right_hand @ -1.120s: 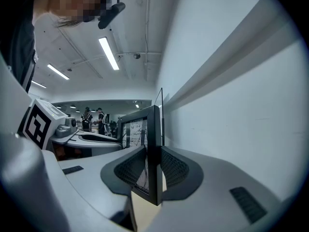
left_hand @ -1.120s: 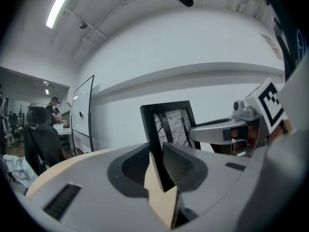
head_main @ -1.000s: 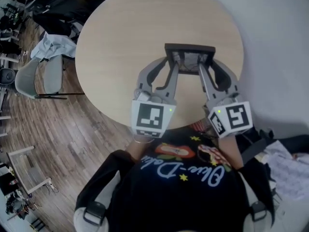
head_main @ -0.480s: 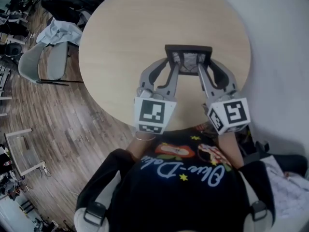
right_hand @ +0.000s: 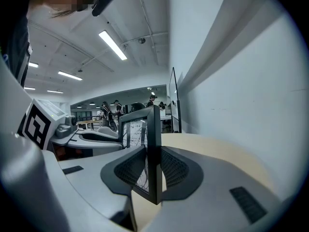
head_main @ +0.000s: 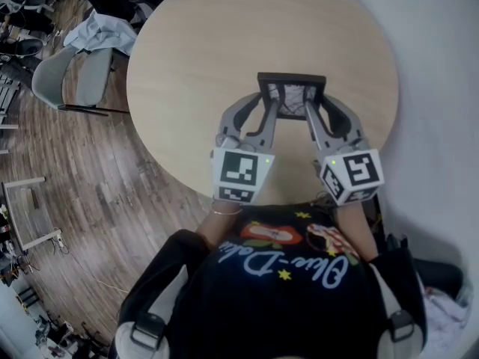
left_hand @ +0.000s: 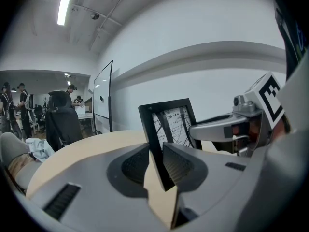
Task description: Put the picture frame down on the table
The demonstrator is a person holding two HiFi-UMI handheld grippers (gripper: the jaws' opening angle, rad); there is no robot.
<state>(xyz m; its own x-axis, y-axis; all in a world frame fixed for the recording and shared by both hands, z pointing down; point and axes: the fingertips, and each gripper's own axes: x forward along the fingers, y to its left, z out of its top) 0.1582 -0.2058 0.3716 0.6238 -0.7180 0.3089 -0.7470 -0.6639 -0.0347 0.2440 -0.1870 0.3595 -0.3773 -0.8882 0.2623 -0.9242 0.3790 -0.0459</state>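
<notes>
A black picture frame [head_main: 292,94] with a line-pattern print is held upright over the round wooden table [head_main: 224,58], near its front edge. My left gripper [head_main: 271,109] is shut on the frame's left side, whose black edge [left_hand: 157,144] sits between the ribbed pads. My right gripper [head_main: 311,111] is shut on the frame's right side, its edge [right_hand: 153,151] clamped between the pads. From the head view I cannot tell whether the frame's bottom touches the tabletop.
A grey chair [head_main: 71,88] with cloth draped on it stands left of the table on the wood floor. A white wall [right_hand: 241,81] runs close along the table's right side. People and desks show far back [left_hand: 29,105].
The frame and both grippers keep the same hold. The view has drifted slightly, so the table and frame sit a little further right and lower.
</notes>
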